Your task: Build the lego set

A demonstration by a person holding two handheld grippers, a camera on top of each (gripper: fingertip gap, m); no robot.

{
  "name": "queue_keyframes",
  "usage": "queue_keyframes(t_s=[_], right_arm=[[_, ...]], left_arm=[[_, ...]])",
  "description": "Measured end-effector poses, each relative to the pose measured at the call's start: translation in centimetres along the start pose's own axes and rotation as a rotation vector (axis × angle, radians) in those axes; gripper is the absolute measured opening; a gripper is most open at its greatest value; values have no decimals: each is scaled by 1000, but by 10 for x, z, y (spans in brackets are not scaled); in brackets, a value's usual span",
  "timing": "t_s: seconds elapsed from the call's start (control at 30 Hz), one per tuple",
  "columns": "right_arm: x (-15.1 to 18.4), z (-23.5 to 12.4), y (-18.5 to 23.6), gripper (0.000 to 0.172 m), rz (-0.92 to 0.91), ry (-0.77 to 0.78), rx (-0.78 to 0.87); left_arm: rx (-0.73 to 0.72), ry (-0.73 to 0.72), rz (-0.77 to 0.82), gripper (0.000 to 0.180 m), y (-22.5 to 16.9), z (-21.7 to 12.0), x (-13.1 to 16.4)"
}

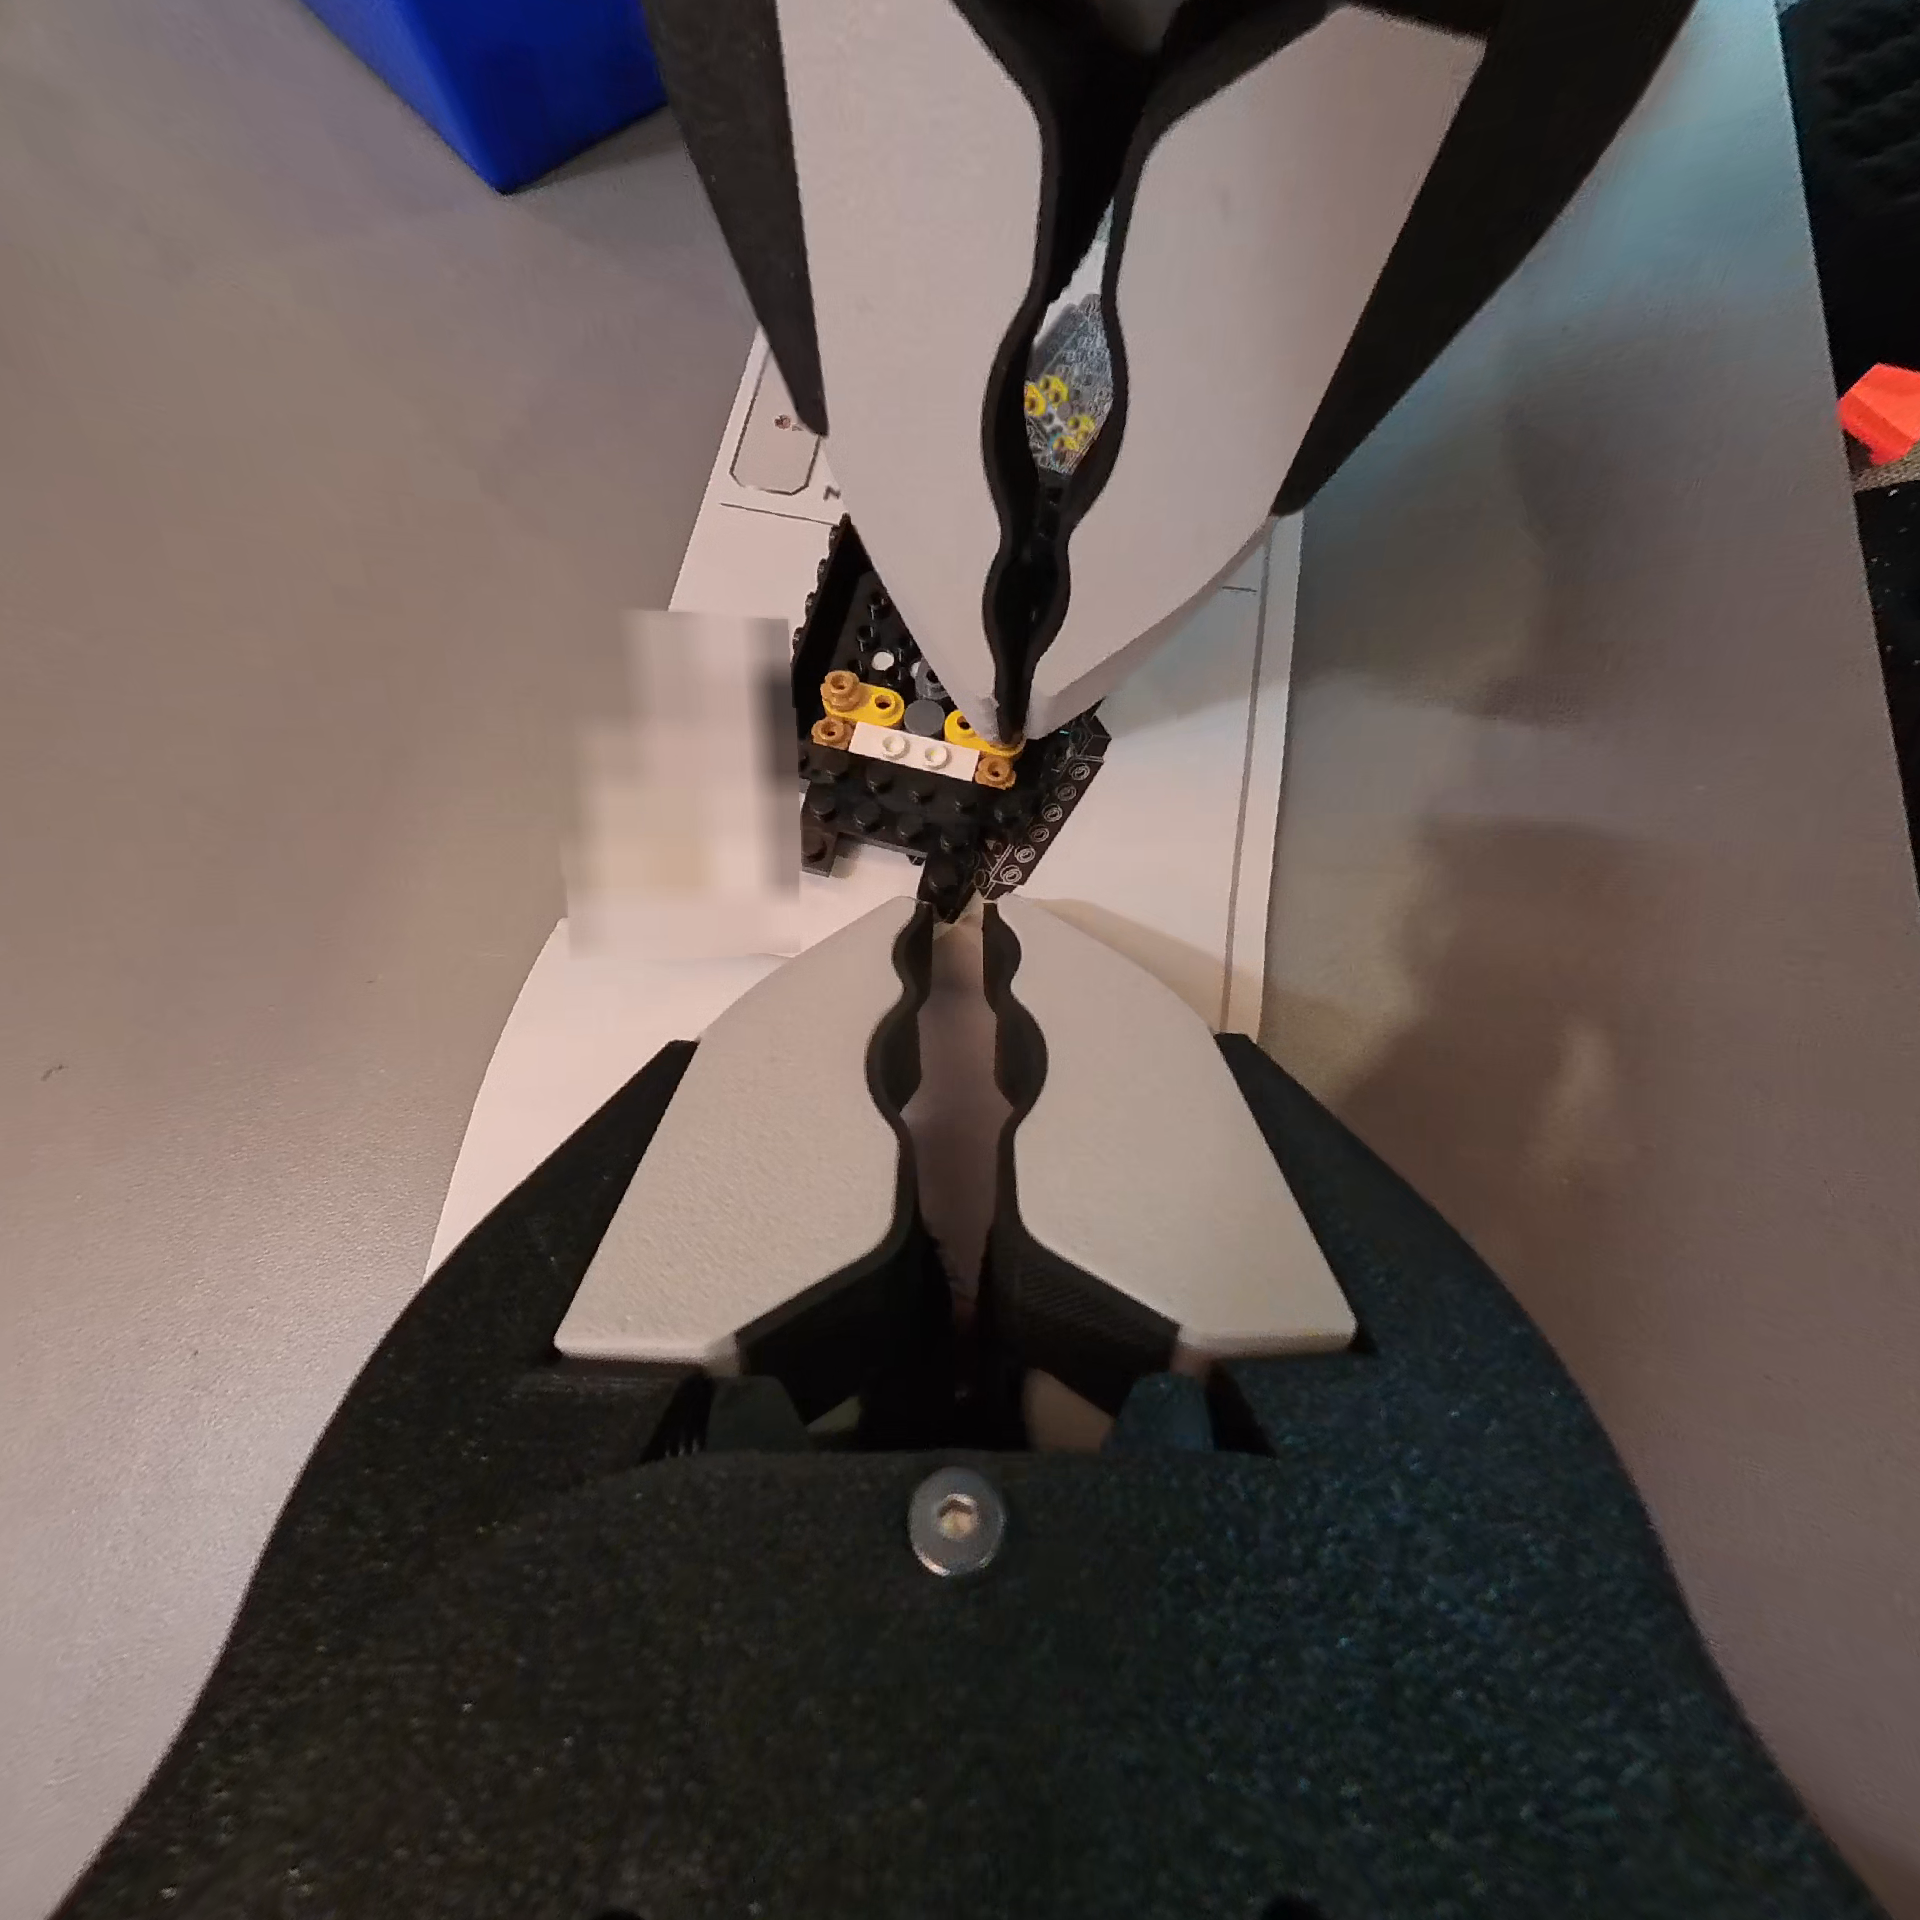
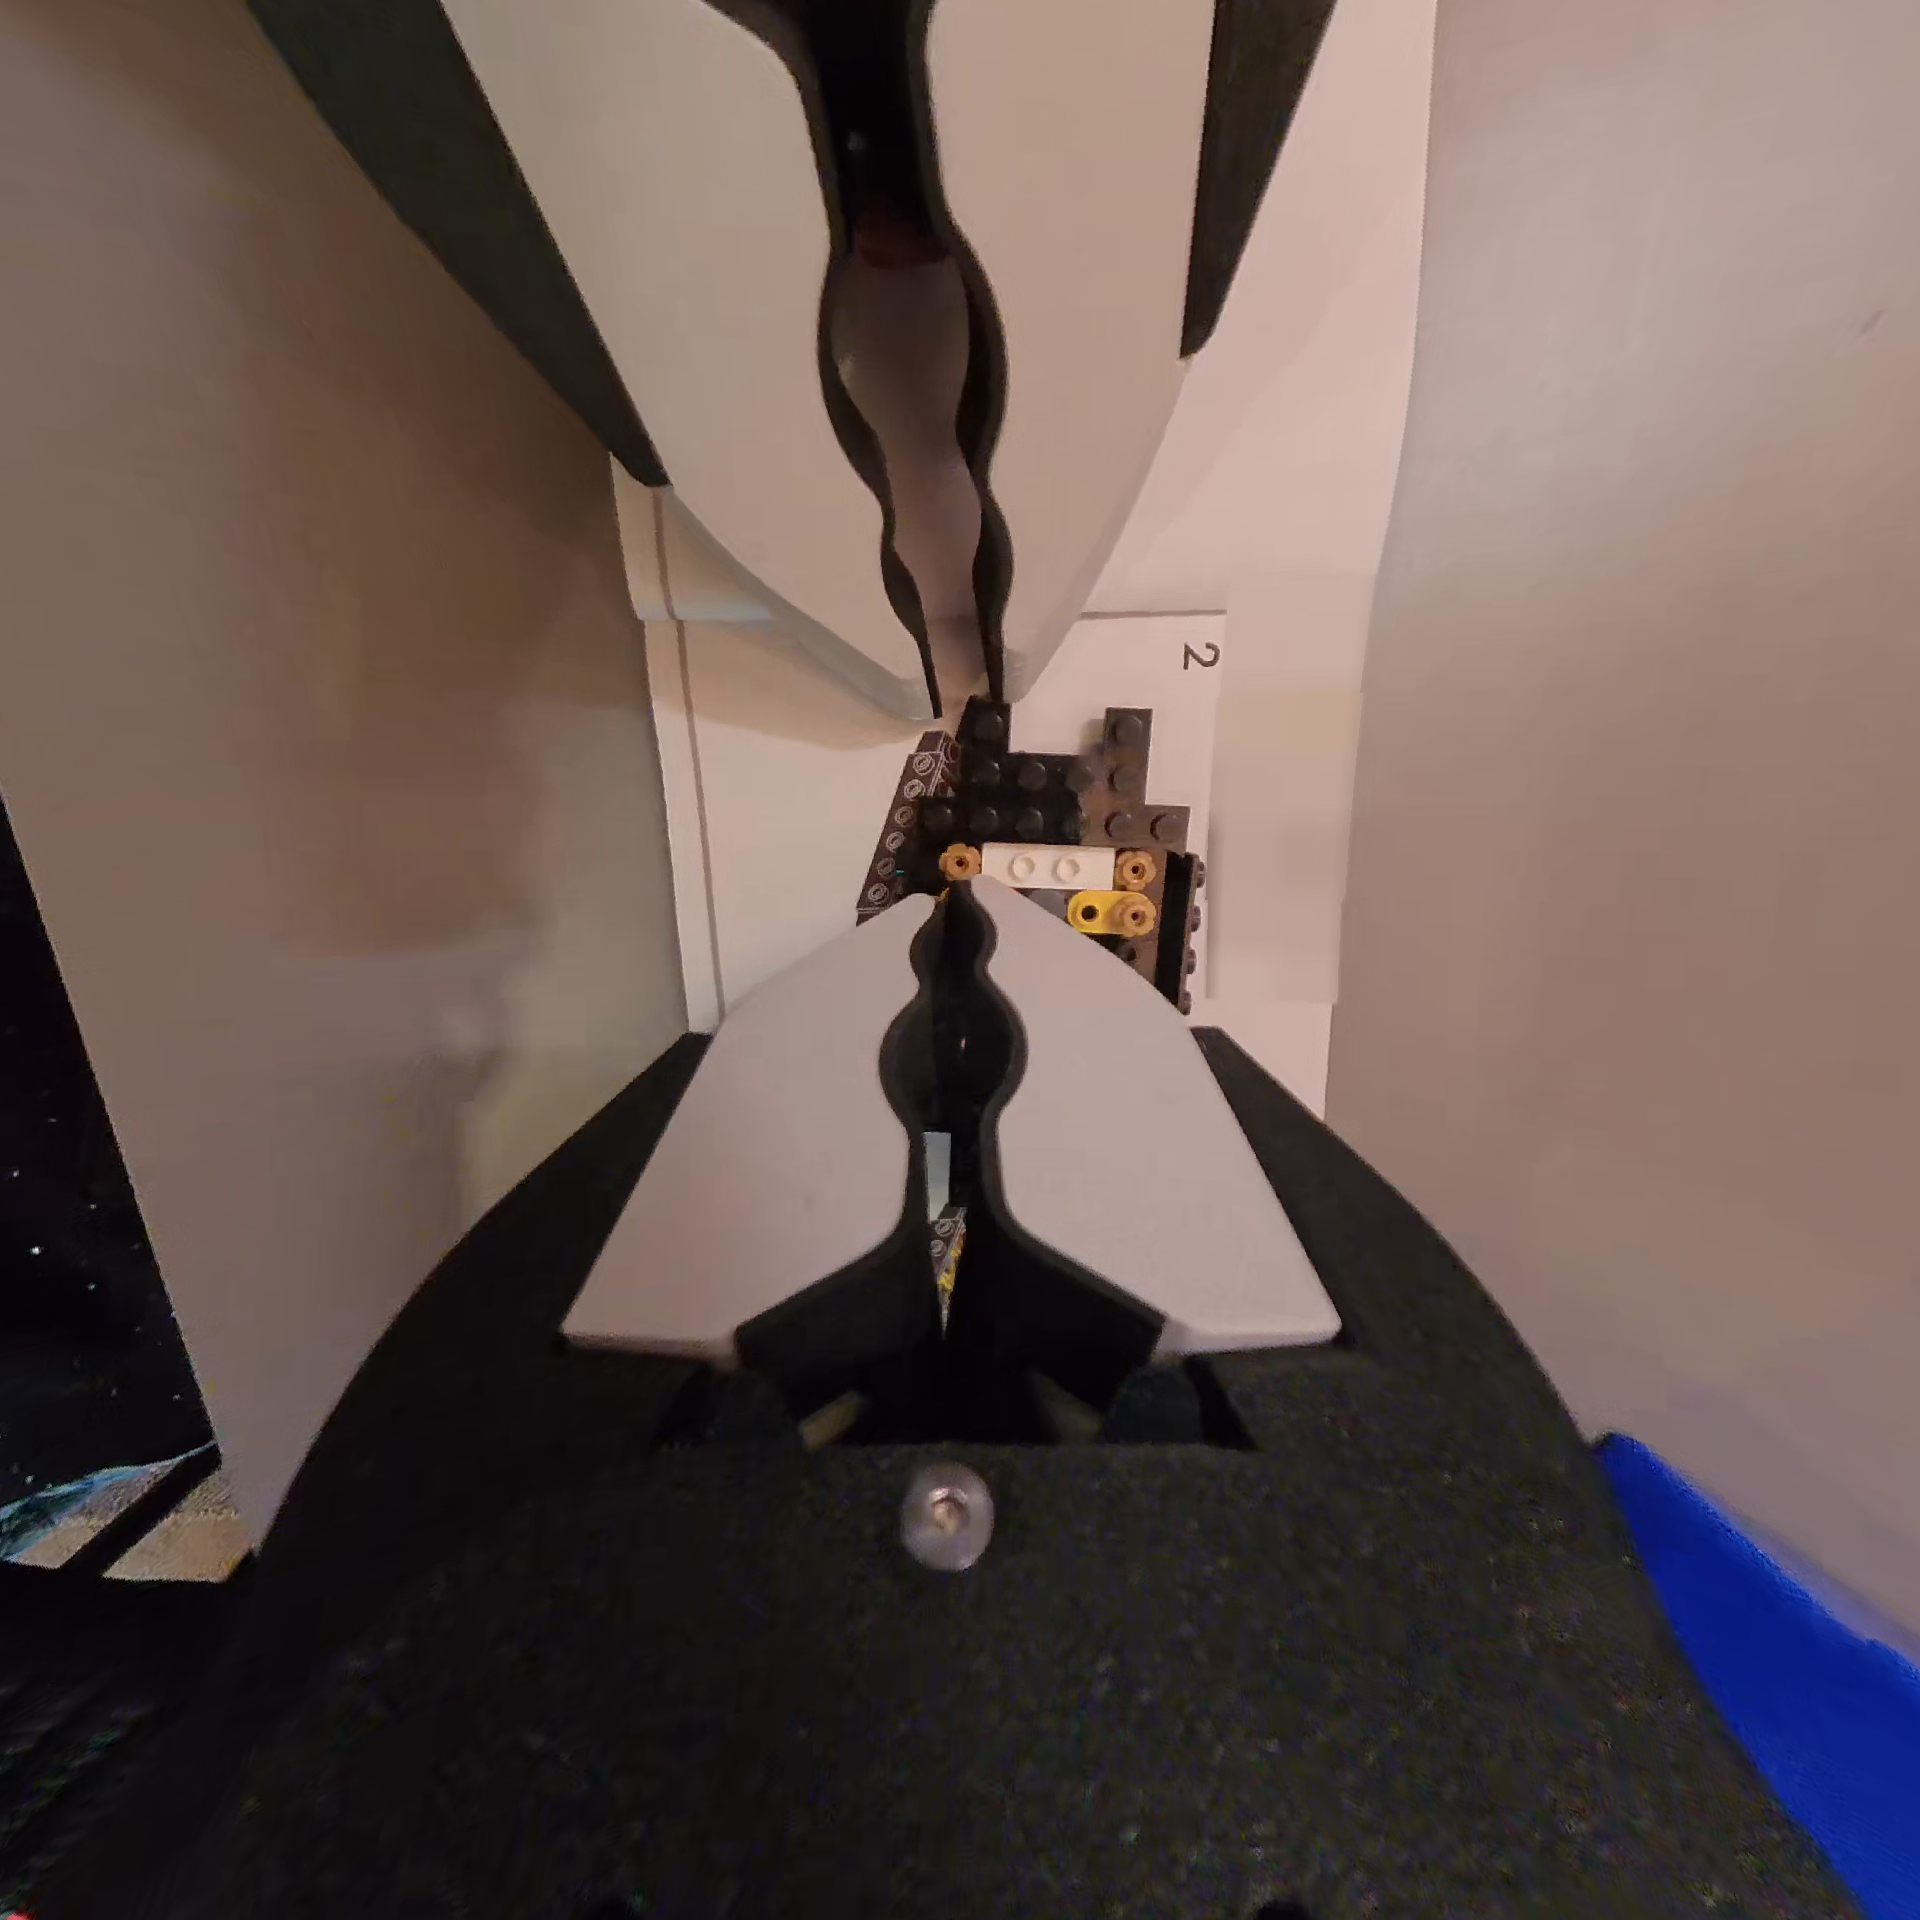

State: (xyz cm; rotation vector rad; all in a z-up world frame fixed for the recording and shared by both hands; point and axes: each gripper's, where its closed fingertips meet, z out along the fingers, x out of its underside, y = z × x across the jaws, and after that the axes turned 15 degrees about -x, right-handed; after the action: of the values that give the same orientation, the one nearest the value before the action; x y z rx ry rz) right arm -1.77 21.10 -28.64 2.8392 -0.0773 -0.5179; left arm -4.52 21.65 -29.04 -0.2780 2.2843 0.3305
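Jaws: the left gripper [image 1: 954, 914] grips a corner plate of the black brick model [image 1: 914, 810] on the white sheet [image 1: 1143, 831], while the right gripper [image 2: 951, 891], closed, presses tips onto a yellow piece [image 1: 971, 730].

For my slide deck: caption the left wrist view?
Left gripper at black brick model's near tip; right gripper pressing its yellow piece.

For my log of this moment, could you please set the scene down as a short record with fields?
Surface: grey table with a white paper sheet
Model: black studded brick assembly on the sheet, topped by a white two-stud plate, yellow rounded plates and tan round studs
Left gripper: jaws narrowly apart around the assembly's near black corner
Right gripper: fingertips together on a yellow plate
Background: blue box
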Motion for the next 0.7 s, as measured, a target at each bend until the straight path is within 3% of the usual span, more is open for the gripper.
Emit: queue_keyframes(t_s=[0.7], right_arm=[[1,0,4,0,39,-198,-19]], left_arm=[[0,1,-5,8,0,0,0]])
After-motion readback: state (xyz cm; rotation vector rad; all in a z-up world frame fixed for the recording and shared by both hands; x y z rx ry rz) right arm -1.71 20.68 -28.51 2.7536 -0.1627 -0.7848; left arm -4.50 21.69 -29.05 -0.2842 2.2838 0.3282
